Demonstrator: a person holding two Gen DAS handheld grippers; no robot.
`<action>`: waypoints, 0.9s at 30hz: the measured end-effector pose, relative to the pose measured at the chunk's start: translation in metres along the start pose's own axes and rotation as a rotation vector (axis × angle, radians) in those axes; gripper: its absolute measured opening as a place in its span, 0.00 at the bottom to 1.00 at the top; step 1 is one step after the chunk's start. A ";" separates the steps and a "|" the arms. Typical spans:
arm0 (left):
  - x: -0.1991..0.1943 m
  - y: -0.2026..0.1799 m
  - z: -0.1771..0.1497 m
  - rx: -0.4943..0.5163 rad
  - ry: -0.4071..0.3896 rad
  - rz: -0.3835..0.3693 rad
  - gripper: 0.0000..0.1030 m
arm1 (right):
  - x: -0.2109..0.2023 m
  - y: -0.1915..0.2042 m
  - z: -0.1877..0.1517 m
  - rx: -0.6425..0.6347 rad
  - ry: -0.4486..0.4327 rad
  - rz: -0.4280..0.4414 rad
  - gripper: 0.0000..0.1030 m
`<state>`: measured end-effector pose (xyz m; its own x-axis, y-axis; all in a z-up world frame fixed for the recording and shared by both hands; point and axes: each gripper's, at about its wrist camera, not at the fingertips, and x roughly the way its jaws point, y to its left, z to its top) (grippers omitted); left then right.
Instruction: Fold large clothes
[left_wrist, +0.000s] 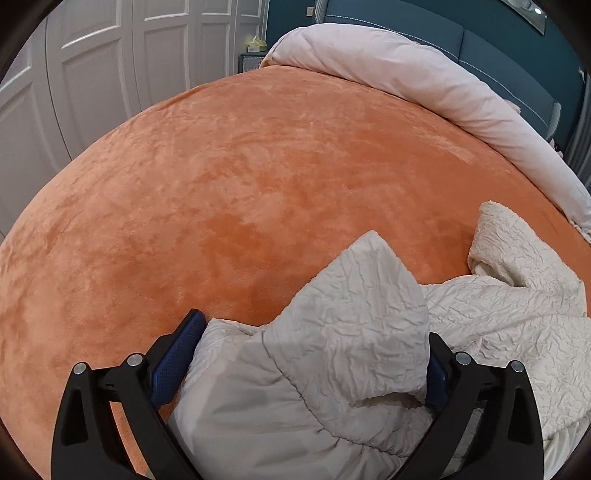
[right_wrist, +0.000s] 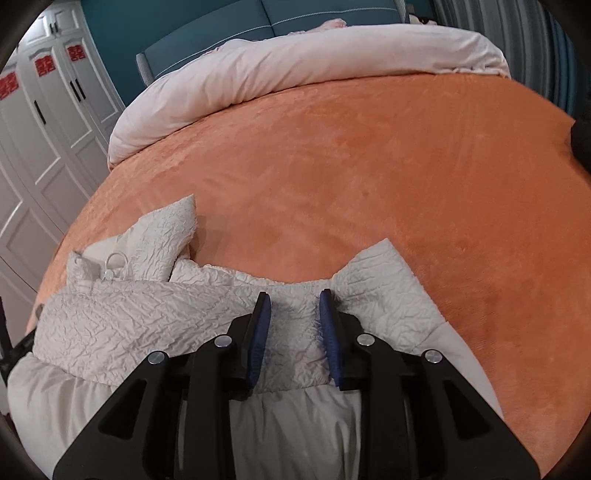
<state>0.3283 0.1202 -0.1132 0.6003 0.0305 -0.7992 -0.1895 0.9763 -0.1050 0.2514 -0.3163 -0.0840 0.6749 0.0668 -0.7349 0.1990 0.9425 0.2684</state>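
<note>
A cream crinkled padded jacket (left_wrist: 354, 325) lies bunched at the near edge of the orange bed cover (left_wrist: 258, 177). My left gripper (left_wrist: 314, 354) is wide open, with its jaws on either side of a raised fold of the jacket. In the right wrist view the jacket (right_wrist: 147, 314) spreads to the left, with a metal zip ring (right_wrist: 116, 263) showing. My right gripper (right_wrist: 295, 321) has its blue pads (right_wrist: 260, 332) closed in on a bunched fold of the jacket. A flap of the jacket (right_wrist: 384, 280) sticks out to the right.
A pale pink duvet (left_wrist: 424, 81) is rolled along the far end of the bed, also in the right wrist view (right_wrist: 295, 66). A teal headboard (right_wrist: 258, 22) stands behind it. White wardrobe doors (left_wrist: 92, 74) line the left side. The orange cover (right_wrist: 369, 166) stretches beyond the jacket.
</note>
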 end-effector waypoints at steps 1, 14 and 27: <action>-0.002 0.000 0.001 0.002 0.002 0.002 0.95 | 0.000 0.002 0.002 -0.009 0.008 -0.014 0.25; -0.137 -0.019 -0.035 0.108 -0.025 -0.040 0.91 | -0.091 0.191 -0.040 -0.349 0.031 0.198 0.28; -0.132 -0.011 -0.045 0.091 0.057 -0.021 0.91 | -0.072 0.227 -0.030 -0.342 0.075 0.145 0.28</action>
<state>0.2168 0.0956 -0.0333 0.5579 -0.0001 -0.8299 -0.1040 0.9921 -0.0700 0.2272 -0.0971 0.0113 0.6222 0.2190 -0.7516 -0.1516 0.9756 0.1587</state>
